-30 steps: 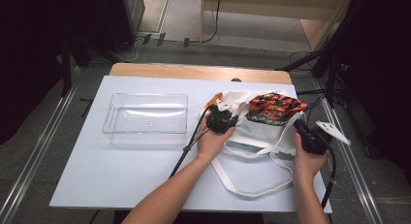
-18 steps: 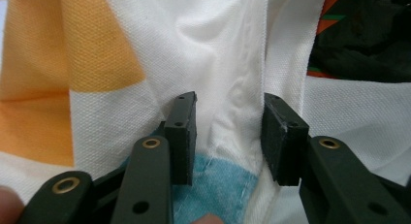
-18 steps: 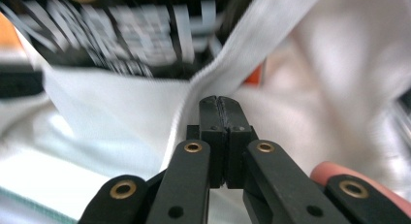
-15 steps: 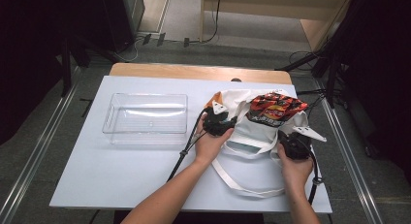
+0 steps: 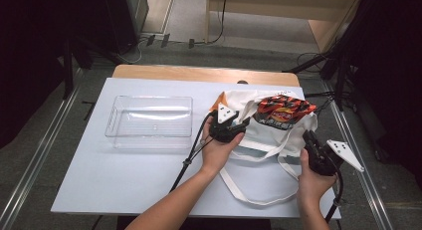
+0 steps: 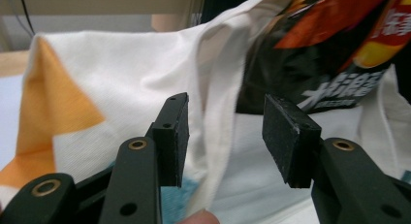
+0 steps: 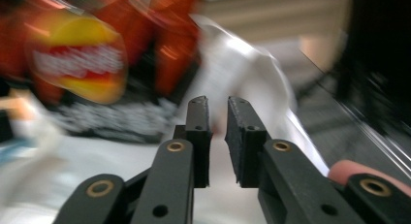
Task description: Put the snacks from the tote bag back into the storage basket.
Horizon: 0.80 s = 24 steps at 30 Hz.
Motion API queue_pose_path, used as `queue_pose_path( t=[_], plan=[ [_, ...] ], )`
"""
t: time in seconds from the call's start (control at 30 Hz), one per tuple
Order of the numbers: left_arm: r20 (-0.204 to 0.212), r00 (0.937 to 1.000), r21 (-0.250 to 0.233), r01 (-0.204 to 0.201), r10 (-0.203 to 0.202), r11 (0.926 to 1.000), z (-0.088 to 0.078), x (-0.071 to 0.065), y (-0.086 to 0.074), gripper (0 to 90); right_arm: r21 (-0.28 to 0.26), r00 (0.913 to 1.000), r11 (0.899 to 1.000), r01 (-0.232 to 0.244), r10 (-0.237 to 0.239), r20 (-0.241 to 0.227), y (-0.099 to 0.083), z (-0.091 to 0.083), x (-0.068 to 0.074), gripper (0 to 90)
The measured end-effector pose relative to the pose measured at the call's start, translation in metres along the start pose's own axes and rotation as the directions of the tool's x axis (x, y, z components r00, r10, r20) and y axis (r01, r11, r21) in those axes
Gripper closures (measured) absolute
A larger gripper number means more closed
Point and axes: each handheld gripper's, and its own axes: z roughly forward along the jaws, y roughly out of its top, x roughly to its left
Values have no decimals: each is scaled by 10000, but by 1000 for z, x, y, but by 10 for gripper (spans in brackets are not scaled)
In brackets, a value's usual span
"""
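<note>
snack bag (image 5: pixel 282 110) in tote bag (image 5: pixel 259 140), clear tray (image 5: pixel 149 121) to its left

Left gripper (image 5: pixel 238 124) jaws just opening, well parted, right gripper (image 5: pixel 309 138) jaws slightly apart

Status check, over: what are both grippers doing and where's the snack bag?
Left gripper opening, tote bag fold between its pads, unpressed. Right gripper a narrow gap, nothing held. Snack bag sticks out of the tote's mouth. Clear tray waits left.
</note>
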Motion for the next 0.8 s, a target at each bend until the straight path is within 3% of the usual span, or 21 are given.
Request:
queue_pose_path(
  t=[0.07,0.13,0.23,0.33,0.43,0.5,0.57,0.6,0.67,0.7,0.73,0.8],
  plan=[
    [102,9999,132,-6,5,9999,4,-2,-1,532,294,9969,9981,541,-523,-590,0,5,7,773],
    [175,9998,417,61,-69,9991,10,-2,-5,531,820,9941,9935,787,-721,-812,-7,14,15,750],
    [250,9997,851,25,-47,9964,17,0,-11,532,1573,9928,9803,1190,-1148,-355,-13,27,19,798],
    [212,9998,1057,35,-58,9944,22,0,-15,534,2301,9947,9686,948,-1014,173,-15,37,7,898],
    [65,9999,1238,131,-140,9922,24,2,-17,556,3288,9913,9379,1111,-1279,299,-18,51,-7,900],
    [33,10000,1233,85,-90,9923,24,2,-17,574,3871,9942,9175,914,-1060,163,-22,58,-16,900],
    [3,10000,1218,-29,29,9926,24,1,-17,571,3770,9946,9216,920,-1035,104,-21,57,-19,897],
    [25,10000,1170,-64,61,9931,24,1,-16,569,3521,9956,9319,874,-937,7,-20,54,-19,878],
    [74,10000,1157,-26,18,9933,23,1,-16,561,2318,9959,9689,868,-901,37,-16,41,-17,785],
    [80,10000,1144,6,-15,9934,23,1,-16,561,1664,9960,9820,891,-880,-139,-12,34,-15,746],
    [91,10000,1142,6,-16,9935,23,1,-16,558,1101,9950,9895,939,-894,-454,-6,28,-13,704],
    [86,10000,1140,-37,27,9935,23,1,-17,558,205,9870,9910,1323,-1298,-947,4,19,-5,604]
  ],
)
